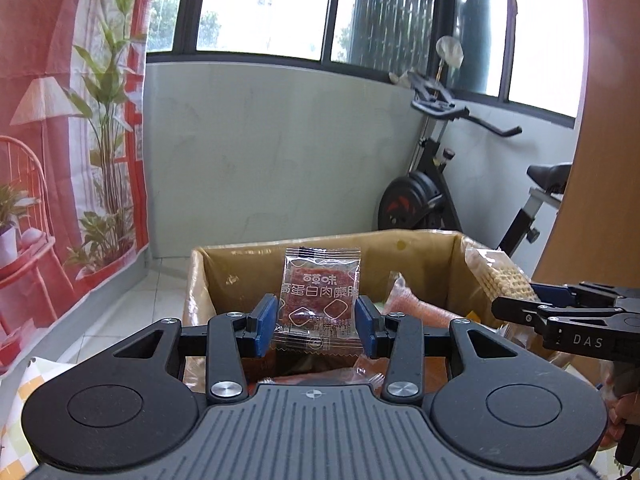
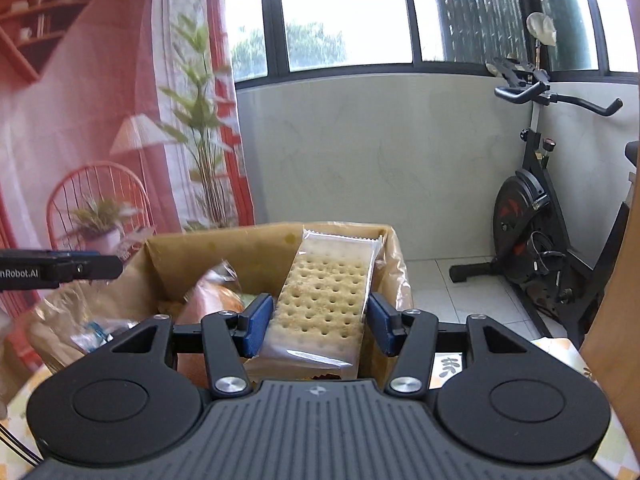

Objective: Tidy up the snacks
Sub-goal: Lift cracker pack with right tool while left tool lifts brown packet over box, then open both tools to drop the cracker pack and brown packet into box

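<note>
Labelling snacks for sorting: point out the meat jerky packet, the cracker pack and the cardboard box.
meat jerky packet (image 1: 320, 300): left wrist view, printed front.
cracker pack (image 2: 326, 300): right wrist view, cracker face.
cardboard box (image 1: 248, 272): left wrist view, inner back wall.

One cardboard box (image 1: 240, 264), one jerky packet (image 1: 320, 292), one cracker pack (image 2: 326, 304), two claws (image 1: 316, 322) (image 2: 320, 326).

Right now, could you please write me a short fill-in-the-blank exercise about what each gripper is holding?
1. The left gripper holds a clear packet of dried ____.
2. The right gripper holds a clear pack of ____.
3. Both snacks are above an open ____ box.

Missing words: meat; crackers; cardboard
</note>
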The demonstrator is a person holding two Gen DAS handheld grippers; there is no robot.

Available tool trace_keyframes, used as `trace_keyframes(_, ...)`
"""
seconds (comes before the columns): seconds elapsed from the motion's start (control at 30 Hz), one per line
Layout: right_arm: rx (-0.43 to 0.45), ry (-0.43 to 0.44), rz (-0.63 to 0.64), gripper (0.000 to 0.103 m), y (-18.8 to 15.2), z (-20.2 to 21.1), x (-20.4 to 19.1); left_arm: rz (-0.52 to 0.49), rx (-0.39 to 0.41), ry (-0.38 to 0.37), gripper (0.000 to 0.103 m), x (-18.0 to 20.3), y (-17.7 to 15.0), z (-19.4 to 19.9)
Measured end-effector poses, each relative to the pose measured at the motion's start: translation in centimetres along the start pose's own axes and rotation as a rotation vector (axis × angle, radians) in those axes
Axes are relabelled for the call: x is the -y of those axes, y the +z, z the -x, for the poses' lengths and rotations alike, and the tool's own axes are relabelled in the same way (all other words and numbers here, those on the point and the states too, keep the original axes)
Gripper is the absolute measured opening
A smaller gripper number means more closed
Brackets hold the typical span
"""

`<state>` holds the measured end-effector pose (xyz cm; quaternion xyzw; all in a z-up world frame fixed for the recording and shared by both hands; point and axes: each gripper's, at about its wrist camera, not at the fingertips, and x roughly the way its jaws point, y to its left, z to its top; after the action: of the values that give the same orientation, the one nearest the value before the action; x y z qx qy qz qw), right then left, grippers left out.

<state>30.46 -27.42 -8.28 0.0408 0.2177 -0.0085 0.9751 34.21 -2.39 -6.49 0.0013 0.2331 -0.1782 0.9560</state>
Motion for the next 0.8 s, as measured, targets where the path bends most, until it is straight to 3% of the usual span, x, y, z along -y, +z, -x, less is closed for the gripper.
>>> trace_keyframes(0.2,-0.035,-0.024,0.042,0.055,-0.7,-0.5,-0.7,0.006,-0.051,0.027,0.051,-0.7,-0.3,-0.4)
trace_keyframes(0.33,-0.047,-0.059,0.070,0.059,-0.8,0.0,-1.5,-0.010,-0.056,0.051,0.075,-0.9,-0.2,0.5)
trace_keyframes(0.53,-0.038,-0.052,0.036,0.069,-0.3,1.4,-1.7,0.008,-0.036,0.081,0.091,-1.2,0.3,2.7)
trace_keyframes(0.63,-0.034,-0.055,0.030,0.078,0.0,2.4,-1.9,-0.001,-0.011,0.104,0.093,-1.0,0.5,4.1)
trace_keyframes(0.7,-0.030,-0.041,0.014,0.092,0.2,3.1,-1.8,0.012,0.003,0.104,0.093,-1.2,0.6,5.1)
trace_keyframes(0.8,-0.023,-0.013,-0.031,0.094,0.3,4.2,-1.3,0.047,0.023,0.097,0.094,-1.4,0.5,6.4)
